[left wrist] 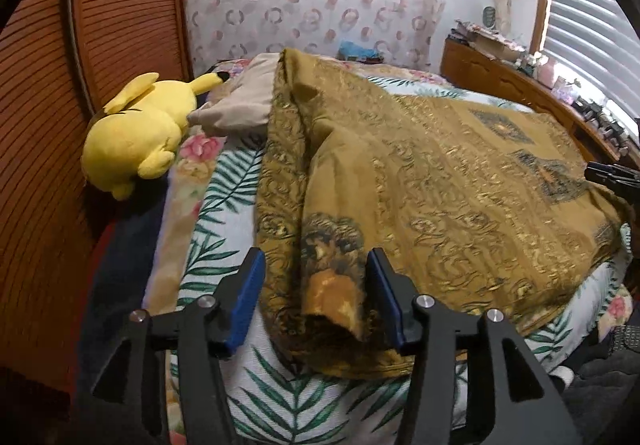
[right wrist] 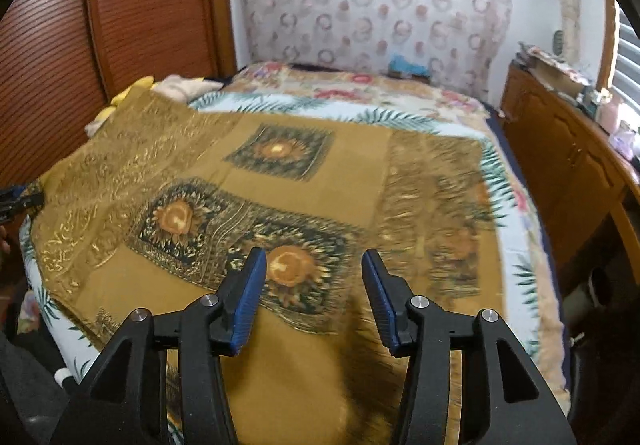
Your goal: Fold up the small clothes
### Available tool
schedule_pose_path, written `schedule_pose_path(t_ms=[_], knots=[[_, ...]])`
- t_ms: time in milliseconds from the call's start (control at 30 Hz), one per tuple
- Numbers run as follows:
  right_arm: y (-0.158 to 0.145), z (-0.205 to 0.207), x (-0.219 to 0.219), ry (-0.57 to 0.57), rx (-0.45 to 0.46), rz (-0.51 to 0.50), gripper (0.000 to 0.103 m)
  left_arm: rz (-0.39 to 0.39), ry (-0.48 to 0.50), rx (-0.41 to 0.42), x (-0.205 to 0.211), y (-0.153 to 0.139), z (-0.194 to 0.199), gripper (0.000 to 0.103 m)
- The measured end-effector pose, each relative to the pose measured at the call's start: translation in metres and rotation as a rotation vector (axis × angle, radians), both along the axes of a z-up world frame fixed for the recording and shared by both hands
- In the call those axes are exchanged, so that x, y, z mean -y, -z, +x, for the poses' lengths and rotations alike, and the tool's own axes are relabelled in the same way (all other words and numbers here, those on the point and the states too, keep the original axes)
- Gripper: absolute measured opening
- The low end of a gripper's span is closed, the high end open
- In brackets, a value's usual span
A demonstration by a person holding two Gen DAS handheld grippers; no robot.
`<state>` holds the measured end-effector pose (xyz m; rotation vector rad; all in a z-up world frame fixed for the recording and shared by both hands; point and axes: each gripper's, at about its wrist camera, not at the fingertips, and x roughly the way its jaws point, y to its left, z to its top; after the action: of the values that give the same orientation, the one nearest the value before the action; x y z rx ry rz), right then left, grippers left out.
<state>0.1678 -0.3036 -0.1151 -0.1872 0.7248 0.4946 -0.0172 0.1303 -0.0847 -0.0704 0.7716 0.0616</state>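
Observation:
A mustard-brown patterned cloth (left wrist: 440,185) lies spread over the bed, with its left side folded over into a thick rumpled edge. My left gripper (left wrist: 316,261) is open, and the near corner of that folded edge lies between its blue pads without being pinched. In the right wrist view the same cloth (right wrist: 300,165) shows dark squares with orange flowers. My right gripper (right wrist: 314,259) hovers open over one of these flowers, nothing between its fingers. Its tip also shows at the right edge of the left wrist view as the right gripper (left wrist: 612,177).
The bed carries a leaf-print sheet (left wrist: 224,205). A yellow plush toy (left wrist: 136,133) and a beige pillow (left wrist: 240,105) lie at the far left. A slatted wooden door (left wrist: 100,45) stands left of the bed, a cluttered wooden dresser (right wrist: 560,149) right of it.

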Motion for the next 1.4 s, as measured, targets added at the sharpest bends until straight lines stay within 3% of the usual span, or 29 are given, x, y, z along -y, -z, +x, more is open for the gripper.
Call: schedule_pose_path(t_ms=[367,567,967,1333,1400], knots=[[0.029,0.010,-0.013,-0.022,-0.077,-0.048,0.051,-0.021,-0.014,-0.020,-0.007,0.010,0.002,0.052],[0.030,0.014,-0.013,-0.030,-0.084,-0.048,0.053,-0.051,-0.017,-0.033,-0.012,0.019,0.001,0.053],[0.032,0.015,-0.013,-0.043,-0.087,-0.047,0.057,-0.138,-0.037,0.022,-0.024,0.021,-0.006,0.053],[0.032,0.016,-0.013,-0.043,-0.087,-0.044,0.057,-0.076,-0.046,0.002,-0.026,0.021,0.006,0.052],[0.032,0.016,-0.013,-0.042,-0.087,-0.041,0.057,-0.082,-0.030,0.013,-0.024,0.021,0.005,0.042]])
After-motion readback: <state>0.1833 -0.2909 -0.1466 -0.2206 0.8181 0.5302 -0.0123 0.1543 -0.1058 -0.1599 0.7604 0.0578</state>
